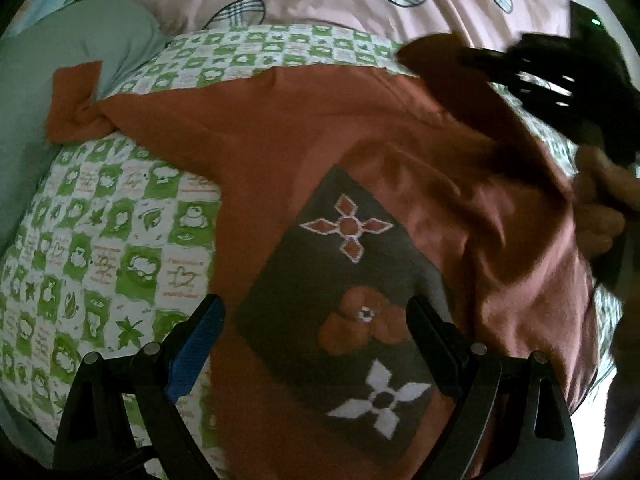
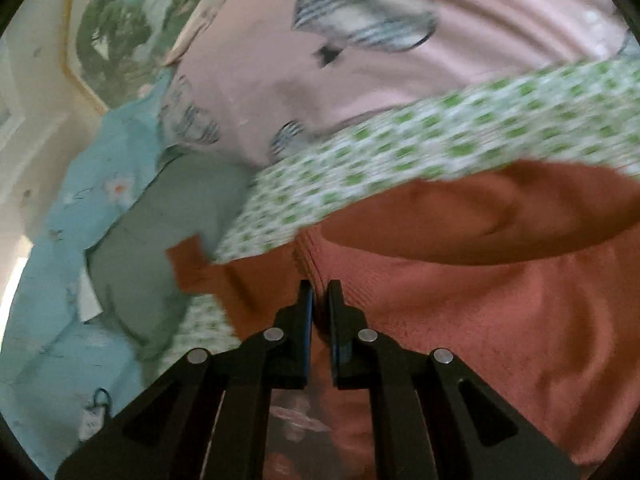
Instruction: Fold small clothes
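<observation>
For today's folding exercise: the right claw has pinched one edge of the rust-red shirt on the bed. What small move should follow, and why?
Probably carry the pinched edge across the rust-red shirt toward its dark printed panel. The right claw is shut on the fabric and lifting a flap, while the left claw hangs open above the print.

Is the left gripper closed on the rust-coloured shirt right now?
No, the left gripper stands wide open above the shirt, clamping nothing.
</observation>
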Tool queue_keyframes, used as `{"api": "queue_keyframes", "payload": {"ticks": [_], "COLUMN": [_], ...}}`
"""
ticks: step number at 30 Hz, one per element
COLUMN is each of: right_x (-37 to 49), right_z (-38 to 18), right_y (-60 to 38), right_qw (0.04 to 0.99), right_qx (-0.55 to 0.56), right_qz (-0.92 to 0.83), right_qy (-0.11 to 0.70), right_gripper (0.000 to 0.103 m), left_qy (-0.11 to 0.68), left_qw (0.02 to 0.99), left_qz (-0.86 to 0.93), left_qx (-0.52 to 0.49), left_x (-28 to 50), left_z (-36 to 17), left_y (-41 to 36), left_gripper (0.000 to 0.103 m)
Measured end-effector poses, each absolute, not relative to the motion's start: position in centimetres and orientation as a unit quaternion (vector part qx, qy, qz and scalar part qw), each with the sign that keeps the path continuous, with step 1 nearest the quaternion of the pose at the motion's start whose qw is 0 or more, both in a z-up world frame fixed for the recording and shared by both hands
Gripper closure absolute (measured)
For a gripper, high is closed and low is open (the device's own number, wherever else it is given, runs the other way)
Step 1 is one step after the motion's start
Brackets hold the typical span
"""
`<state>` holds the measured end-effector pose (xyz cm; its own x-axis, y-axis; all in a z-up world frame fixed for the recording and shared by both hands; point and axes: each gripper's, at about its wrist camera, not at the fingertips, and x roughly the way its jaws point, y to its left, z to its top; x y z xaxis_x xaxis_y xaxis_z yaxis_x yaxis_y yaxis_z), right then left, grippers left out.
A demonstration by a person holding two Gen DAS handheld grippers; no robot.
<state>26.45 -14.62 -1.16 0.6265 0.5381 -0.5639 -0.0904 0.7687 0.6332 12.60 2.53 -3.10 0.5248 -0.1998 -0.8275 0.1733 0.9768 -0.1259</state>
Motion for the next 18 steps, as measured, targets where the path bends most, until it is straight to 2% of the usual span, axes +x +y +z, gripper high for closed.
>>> {"api": "queue_keyframes", "payload": {"ticks": [6,9,11,13,18], "right_x": [29.2,29.7,29.2,28.2,23.8], "right_z": [-5.2,-6.8,-6.7,-5.7,-2.2], "right_y": [-9.3,-9.3,-10.0,-11.0,-15.5], "right_qw": [0.83,0.812,0.807,0.814,0.844], "right_qx": [0.307,0.311,0.325,0.33,0.325], "right_qz": [0.21,0.212,0.216,0.215,0.185], "right_qy": [0.416,0.447,0.443,0.426,0.386], "right_gripper": [0.093,0.085,0.068,0.059,0.056], "left_qy": [0.478,0.483,0.487,0.489,0.499], "left_qw": [0.869,0.863,0.858,0.852,0.837], "left_qz": [-0.116,-0.125,-0.134,-0.148,-0.177], "left_qx": [-0.055,-0.075,-0.092,-0.111,-0.135], "left_x": [13.7,15.4,16.9,18.7,23.4], "left_z": [-3.3,-3.6,-3.7,-3.7,-4.4], "left_y": [4.9,5.5,5.7,5.4,3.5], "left_gripper": [0.011,0.011,0.011,0.011,0.011]}}
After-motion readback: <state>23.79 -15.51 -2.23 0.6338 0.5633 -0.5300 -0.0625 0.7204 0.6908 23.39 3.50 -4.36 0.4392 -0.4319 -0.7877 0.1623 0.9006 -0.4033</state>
